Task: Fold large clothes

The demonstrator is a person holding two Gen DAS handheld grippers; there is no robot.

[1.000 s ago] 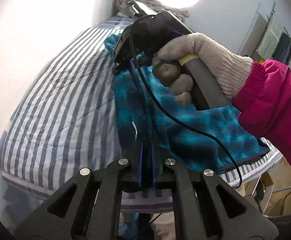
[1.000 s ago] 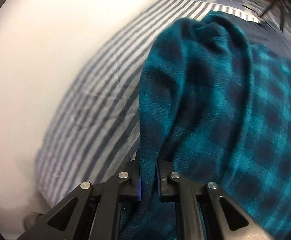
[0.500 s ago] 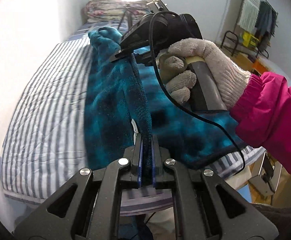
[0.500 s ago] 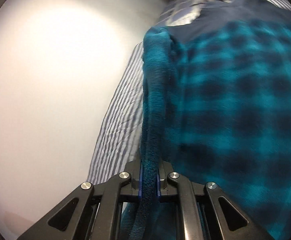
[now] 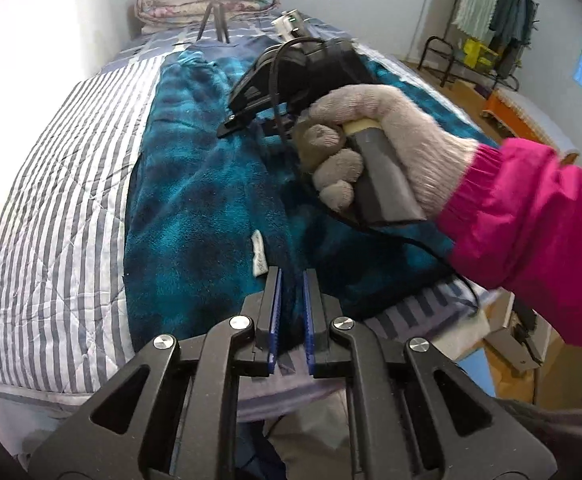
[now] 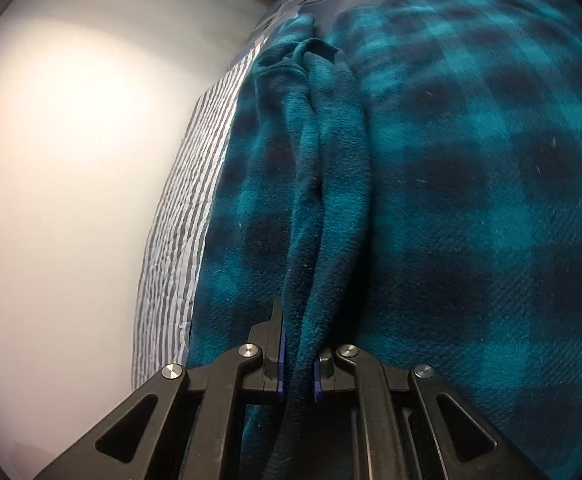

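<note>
left claw [image 5: 290, 312] tips buried in fleece garment [image 5: 195, 208] | right claw [image 6: 299, 372] likewise

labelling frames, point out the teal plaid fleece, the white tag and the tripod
teal plaid fleece [image 6: 471, 184], right wrist view, flat top layer
white tag [image 5: 258, 254], left wrist view, its middle
tripod [image 5: 212, 20], left wrist view, its legs

Striped bed [image 5: 51, 200], white wall [image 6: 71, 140]
</note>
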